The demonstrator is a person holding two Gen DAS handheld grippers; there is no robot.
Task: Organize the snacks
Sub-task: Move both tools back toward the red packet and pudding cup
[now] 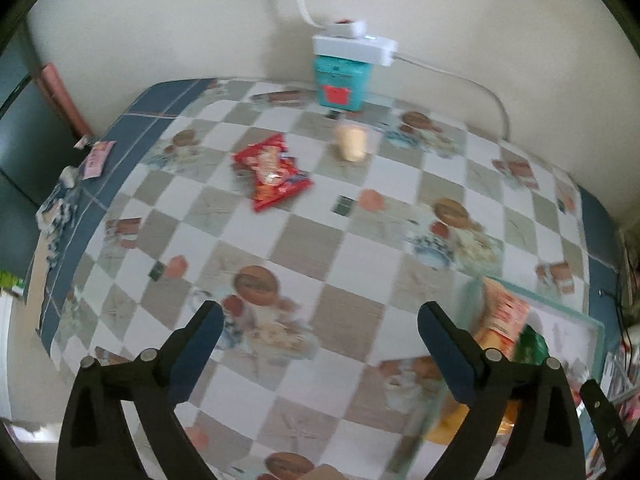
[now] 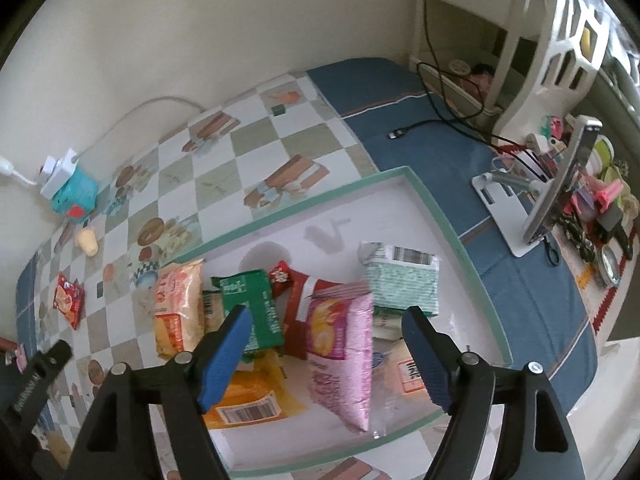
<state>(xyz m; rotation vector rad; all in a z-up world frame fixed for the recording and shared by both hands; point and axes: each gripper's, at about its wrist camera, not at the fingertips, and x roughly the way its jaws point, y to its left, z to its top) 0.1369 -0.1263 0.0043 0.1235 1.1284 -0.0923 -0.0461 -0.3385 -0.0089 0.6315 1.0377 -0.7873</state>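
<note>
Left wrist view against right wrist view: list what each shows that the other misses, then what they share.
Only the left wrist view shows the pink packet at the table's far left edge, and the left gripper open over bare cloth.

Only the right wrist view shows the pink snack bag, the green packet, the phone stand and the right gripper open above the tray's pile.

Both show the red snack packet, the teal box, the cream cup and the orange bag.

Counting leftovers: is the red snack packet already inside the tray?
No, the red snack packet lies on the checkered tablecloth, outside the tray.
</note>
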